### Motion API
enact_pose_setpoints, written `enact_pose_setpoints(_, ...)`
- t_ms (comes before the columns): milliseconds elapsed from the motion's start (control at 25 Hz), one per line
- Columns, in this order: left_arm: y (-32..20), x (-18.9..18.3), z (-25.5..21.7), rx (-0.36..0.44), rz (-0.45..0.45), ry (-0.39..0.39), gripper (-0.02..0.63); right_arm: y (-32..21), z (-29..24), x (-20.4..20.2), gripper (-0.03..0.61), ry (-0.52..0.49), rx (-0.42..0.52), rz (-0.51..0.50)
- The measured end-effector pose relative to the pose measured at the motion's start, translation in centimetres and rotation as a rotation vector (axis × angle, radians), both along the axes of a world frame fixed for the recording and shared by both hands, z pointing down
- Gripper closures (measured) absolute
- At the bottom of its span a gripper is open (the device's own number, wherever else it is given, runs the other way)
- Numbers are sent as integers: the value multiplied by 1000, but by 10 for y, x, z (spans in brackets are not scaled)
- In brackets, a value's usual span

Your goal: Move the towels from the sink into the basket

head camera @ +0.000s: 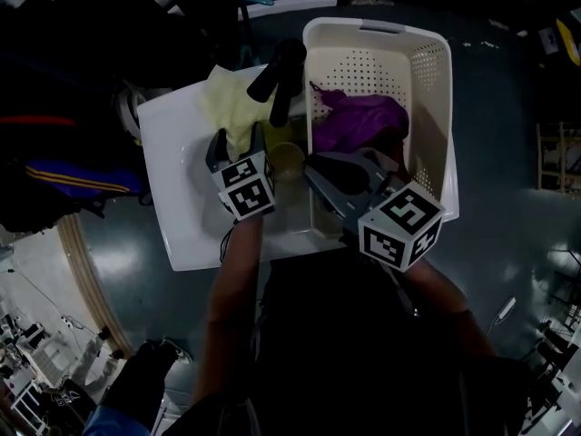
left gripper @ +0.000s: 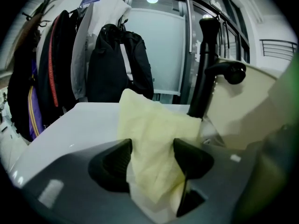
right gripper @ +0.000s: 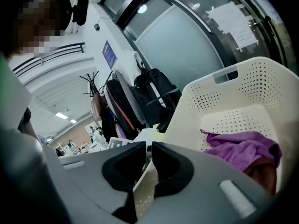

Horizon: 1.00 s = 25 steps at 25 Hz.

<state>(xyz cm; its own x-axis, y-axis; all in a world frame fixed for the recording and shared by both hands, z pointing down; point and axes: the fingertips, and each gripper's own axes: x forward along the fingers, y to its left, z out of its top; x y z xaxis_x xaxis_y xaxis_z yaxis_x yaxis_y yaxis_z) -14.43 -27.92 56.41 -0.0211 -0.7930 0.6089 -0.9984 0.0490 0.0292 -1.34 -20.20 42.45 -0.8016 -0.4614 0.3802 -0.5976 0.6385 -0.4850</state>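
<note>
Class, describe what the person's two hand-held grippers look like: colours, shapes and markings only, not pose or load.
The left gripper and right gripper look alike: a smooth grey body forking into two jaws lined with rounded black pads. Each carries a white cube printed with black square markers. The left forearm has no sleeve.

dark glossy floor [head camera: 508, 98], white sink unit [head camera: 177, 180] and cream perforated basket [head camera: 436, 107] side by side above it
</note>
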Motion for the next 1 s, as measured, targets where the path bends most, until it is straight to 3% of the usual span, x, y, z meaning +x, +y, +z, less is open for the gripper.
enact_pose_setpoints(120,2,-3,-1,-7,-12,36,372,0,1,0,540,-3,1,5)
enact_pose_setpoints(280,5,-5,2,-25,-1,91,522,1,2,0,540,-4,2,9)
enact_pose_setpoints(360,6,-5,4,-32,10,114,562,1,2,1,540,-5,1,12)
enact_pose_setpoints(560,10,-6,-10,14,43,183,584,2,-2,3,540,-8,6,22)
enact_pose_setpoints(1000,37,-1,-73,142,188,178,591,9,-13,5,540,-22,29,57)
